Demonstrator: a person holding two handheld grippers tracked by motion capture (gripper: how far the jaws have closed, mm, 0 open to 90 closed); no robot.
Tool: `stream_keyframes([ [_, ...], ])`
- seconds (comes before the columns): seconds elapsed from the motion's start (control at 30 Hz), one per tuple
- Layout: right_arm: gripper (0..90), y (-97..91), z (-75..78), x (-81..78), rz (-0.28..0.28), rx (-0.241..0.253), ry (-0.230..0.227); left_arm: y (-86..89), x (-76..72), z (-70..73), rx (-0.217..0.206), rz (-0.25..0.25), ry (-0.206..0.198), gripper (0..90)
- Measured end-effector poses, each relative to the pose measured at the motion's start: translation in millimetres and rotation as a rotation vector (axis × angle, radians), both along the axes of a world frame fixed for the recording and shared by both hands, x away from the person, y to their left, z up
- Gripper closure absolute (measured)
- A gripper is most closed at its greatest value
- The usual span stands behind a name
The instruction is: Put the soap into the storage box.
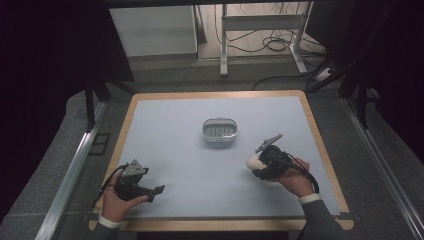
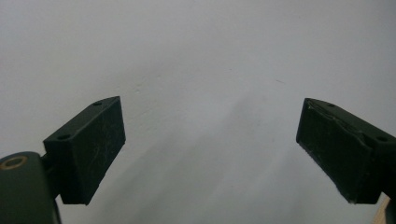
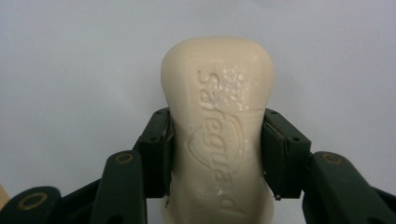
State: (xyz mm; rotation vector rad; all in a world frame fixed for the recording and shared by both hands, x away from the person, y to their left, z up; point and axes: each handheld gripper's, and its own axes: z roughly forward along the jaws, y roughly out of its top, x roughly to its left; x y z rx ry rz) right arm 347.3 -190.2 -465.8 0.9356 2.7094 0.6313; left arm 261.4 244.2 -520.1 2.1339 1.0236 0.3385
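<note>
High view: both hands low at near table edge, one gripper each. Left gripper (image 1: 159,189) points right; right gripper (image 1: 251,163) carries one cream soap bar (image 1: 254,161), near one soap dish (image 1: 219,130) at table (image 1: 170,130) centre.
Left gripper view: left gripper (image 2: 210,140) jaws spread wide over bare surface.
Right gripper view: right gripper (image 3: 217,149) pinches "Safeguard" soap bar (image 3: 218,121) by its sides.
</note>
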Motion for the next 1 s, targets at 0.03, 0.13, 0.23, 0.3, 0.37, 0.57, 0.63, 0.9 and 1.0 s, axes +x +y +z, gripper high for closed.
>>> stream_keyframes([
  [0.03, 49.7, 0.0, 0.0, 0.0, 0.0, 0.0, 0.0, 0.1, 0.1, -0.1, 0.0, -0.001, 0.0, 8.5],
  [0.13, 49.7, 3.7, 1.5, 4.2, 0.0, 0.007, -0.003, -0.1, 0.2, -0.2, 0.001, -0.001, 0.001, 8.5],
  [0.23, 49.7, 5.2, 2.3, 6.0, 0.005, 0.01, -0.006, 0.0, 0.1, -0.2, 0.001, -0.001, 0.001, 8.5],
  [0.3, 49.7, 7.4, 3.7, 7.9, 0.012, 0.006, -0.01, 0.2, 0.1, -0.1, 0.001, -0.001, 0.0, 8.5],
  [0.37, 49.7, 8.2, 4.4, 8.1, 0.013, 0.008, -0.01, 0.1, 0.1, -0.1, 0.002, -0.001, 0.001, 8.5],
  [0.57, 49.7, 12.6, 8.2, 10.7, 0.028, 0.013, -0.022, 0.2, 0.1, -0.1, 0.001, -0.002, 0.001, 8.5],
  [0.63, 49.7, 14.0, 9.8, 13.4, 0.029, 0.017, -0.025, 0.0, 0.2, -0.2, 0.002, -0.002, 0.001, 8.5],
  [0.9, 49.7, 15.9, 10.8, 20.2, 0.033, 0.014, -0.017, 0.2, 0.3, -0.3, 0.008, -0.003, 0.001, 8.5],
  [1.0, 49.7, 16.6, 10.7, 22.4, 0.029, 0.013, -0.015, -0.1, 0.5, -0.6, 0.009, -0.004, 0.002, 8.5],
])
